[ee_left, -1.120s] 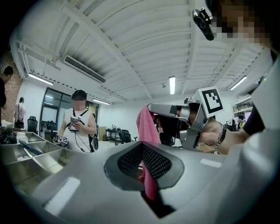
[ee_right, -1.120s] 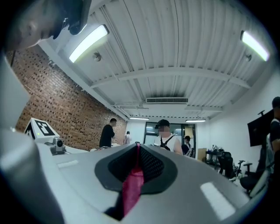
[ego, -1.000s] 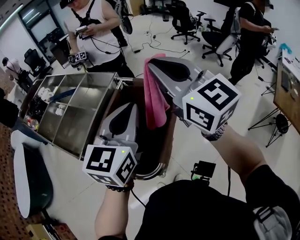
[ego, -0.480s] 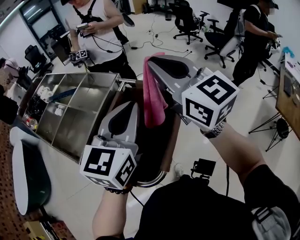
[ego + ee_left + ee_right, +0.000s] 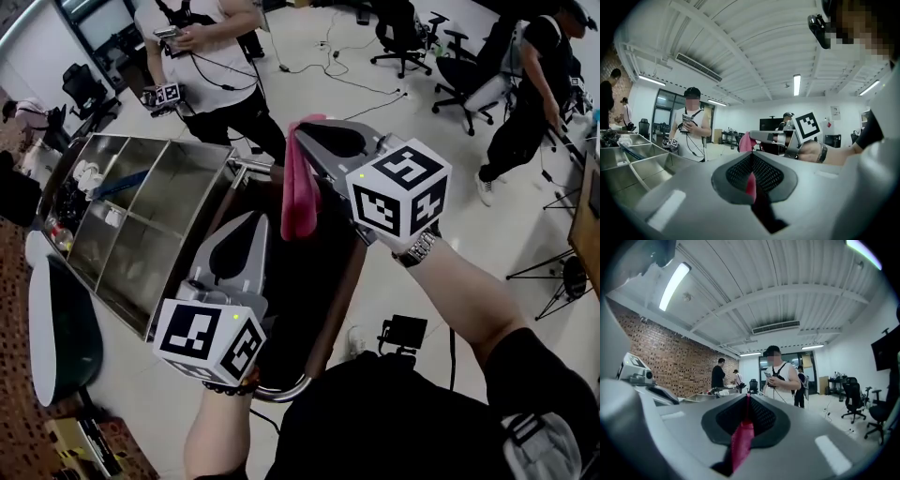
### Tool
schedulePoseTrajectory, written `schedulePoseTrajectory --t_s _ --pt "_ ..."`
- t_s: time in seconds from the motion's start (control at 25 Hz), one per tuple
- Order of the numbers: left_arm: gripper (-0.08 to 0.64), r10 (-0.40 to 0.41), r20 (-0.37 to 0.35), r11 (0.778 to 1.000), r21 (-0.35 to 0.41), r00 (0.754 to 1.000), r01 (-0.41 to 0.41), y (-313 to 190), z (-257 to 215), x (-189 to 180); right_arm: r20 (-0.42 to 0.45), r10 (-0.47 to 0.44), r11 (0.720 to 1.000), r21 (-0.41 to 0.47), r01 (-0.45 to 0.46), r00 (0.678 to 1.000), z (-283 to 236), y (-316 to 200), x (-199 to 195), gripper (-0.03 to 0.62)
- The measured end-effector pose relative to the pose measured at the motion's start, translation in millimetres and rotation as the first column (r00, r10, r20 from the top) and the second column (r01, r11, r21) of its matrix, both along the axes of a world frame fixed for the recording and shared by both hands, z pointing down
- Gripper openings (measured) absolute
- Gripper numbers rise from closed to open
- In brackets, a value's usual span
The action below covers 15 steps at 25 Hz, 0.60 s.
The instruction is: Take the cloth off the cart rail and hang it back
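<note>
Underfoot lies a pale, glossy floor (image 5: 412, 272) crossed by loose cables, in a big workroom with a red brick wall (image 5: 661, 362) on one side and a white ribbed ceiling (image 5: 787, 301) with strip lights. One steel cart (image 5: 178, 202) stands below the camera. Its top tray is split into open compartments, and a curved chrome rail (image 5: 286, 392) runs round its near end. Several black office chairs (image 5: 403, 33) sit at the far side of the room.

Two tools are raised over the cart, one in each hand. The right tool (image 5: 314, 136) is clamped on the single pink cloth (image 5: 300, 187), which hangs down from its tip in a narrow fold. It is above the cart's near end, clear of the rail and not touching it. The left tool (image 5: 246, 225) is lower and nearer the trays, with its jaws closed together. A thin pink sliver shows in their seam, and what it is cannot be told.

Two bystanders stand in the head view: a person in a white sleeveless top (image 5: 211, 56) just beyond the cart, and a person in dark clothes (image 5: 534, 84) far to the right.
</note>
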<state>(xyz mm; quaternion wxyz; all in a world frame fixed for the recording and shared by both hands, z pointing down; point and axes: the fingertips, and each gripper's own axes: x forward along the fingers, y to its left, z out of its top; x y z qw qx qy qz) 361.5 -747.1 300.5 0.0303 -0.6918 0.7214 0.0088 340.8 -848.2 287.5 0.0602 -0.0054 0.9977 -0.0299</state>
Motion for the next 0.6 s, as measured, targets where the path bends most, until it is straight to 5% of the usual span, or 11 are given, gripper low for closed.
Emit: schedulePoseTrajectory --t_s 0.28,0.6 --pt "0.005 0.022 -0.033 0.999 -0.035 0.999 -0.023 -32 17 -18 -0.143 0.108 0.991 -0.064 -0.118 0.984 79 -72 -30 0.017" --pt "0.005 0.043 -0.029 0.998 -0.05 0.999 -0.044 -52 24 -28 -0.213 0.266 0.95 -0.106 -0.293 0.94 116 -136 -32 0.018"
